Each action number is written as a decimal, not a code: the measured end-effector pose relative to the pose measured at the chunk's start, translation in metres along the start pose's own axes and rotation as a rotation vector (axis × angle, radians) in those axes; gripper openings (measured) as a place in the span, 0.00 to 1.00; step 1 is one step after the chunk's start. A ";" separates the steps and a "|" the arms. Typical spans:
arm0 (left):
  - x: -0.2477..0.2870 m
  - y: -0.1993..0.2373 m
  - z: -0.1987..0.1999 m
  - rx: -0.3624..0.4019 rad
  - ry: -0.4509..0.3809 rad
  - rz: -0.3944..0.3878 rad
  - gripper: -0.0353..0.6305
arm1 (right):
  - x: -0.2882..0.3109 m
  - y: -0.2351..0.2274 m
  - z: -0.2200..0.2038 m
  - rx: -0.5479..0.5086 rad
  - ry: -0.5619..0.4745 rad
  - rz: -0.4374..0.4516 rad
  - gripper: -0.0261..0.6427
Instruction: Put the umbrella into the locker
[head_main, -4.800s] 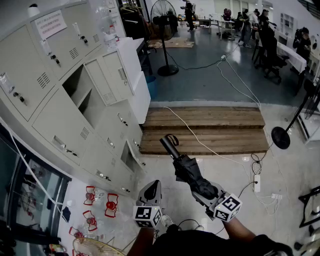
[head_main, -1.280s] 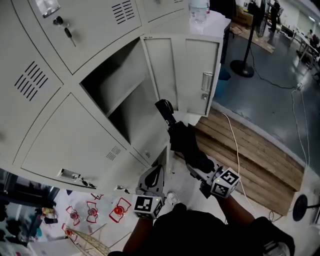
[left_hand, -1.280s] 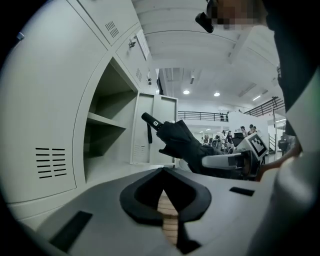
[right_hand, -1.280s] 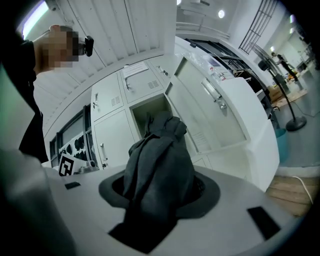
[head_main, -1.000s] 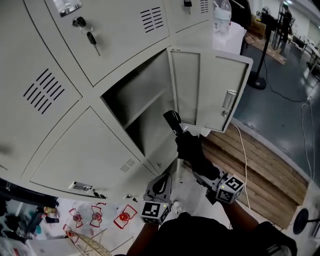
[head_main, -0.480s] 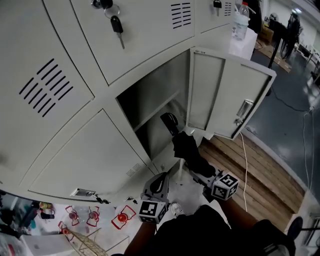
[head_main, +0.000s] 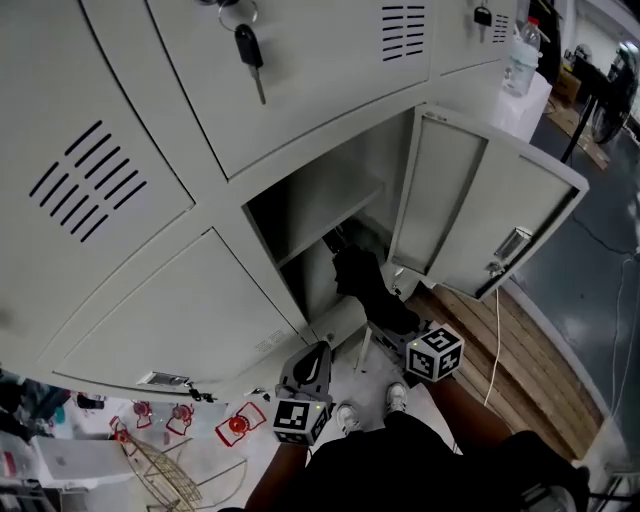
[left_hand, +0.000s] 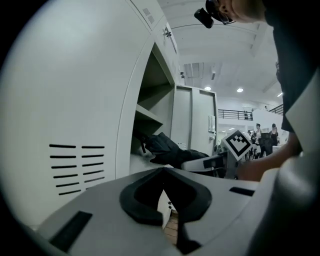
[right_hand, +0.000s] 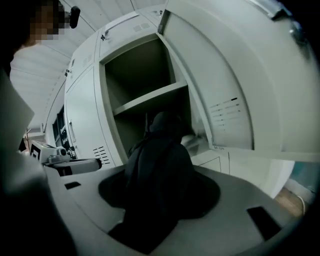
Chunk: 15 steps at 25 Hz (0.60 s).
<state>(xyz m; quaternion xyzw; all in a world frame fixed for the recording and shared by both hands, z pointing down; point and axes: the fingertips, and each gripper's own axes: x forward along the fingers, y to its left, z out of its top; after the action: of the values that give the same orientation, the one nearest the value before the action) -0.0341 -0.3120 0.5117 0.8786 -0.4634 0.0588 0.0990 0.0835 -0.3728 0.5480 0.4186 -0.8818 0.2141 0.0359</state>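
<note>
A black folded umbrella (head_main: 365, 288) points into the open locker compartment (head_main: 300, 205). Its handle end is inside the lower part, under the shelf (head_main: 335, 218). My right gripper (head_main: 398, 328) is shut on the umbrella's bundled cloth near the locker's mouth. In the right gripper view the umbrella (right_hand: 157, 160) fills the space between the jaws, and the shelf (right_hand: 150, 100) runs above it. My left gripper (head_main: 312, 360) hangs lower and to the left, in front of the shut locker door below, with its jaws together and nothing in them. In the left gripper view the umbrella (left_hand: 165, 147) shows entering the locker.
The locker's door (head_main: 480, 215) stands swung open to the right of the umbrella. A key (head_main: 248, 45) hangs from the shut door above. A water bottle (head_main: 520, 50) stands on a white cabinet at the upper right. A wooden platform (head_main: 520, 345) and a white cable (head_main: 497, 315) lie to the right.
Both grippers have moved toward the locker. The umbrella's handle end, earlier in front of the opening, is now inside the lower part under the shelf. The grip has not changed.
</note>
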 end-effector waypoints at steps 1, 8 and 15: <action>0.000 0.003 0.002 0.007 -0.006 0.020 0.05 | 0.006 -0.003 0.003 -0.005 0.012 -0.001 0.35; 0.002 0.015 0.009 0.008 -0.013 0.112 0.05 | 0.057 -0.013 0.019 -0.096 0.094 -0.013 0.35; 0.004 0.020 0.007 -0.007 -0.013 0.148 0.05 | 0.105 -0.019 0.040 -0.257 0.136 -0.033 0.35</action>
<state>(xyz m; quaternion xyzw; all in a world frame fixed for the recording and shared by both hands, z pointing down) -0.0484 -0.3277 0.5081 0.8419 -0.5281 0.0584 0.0944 0.0345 -0.4755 0.5439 0.4095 -0.8906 0.1265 0.1523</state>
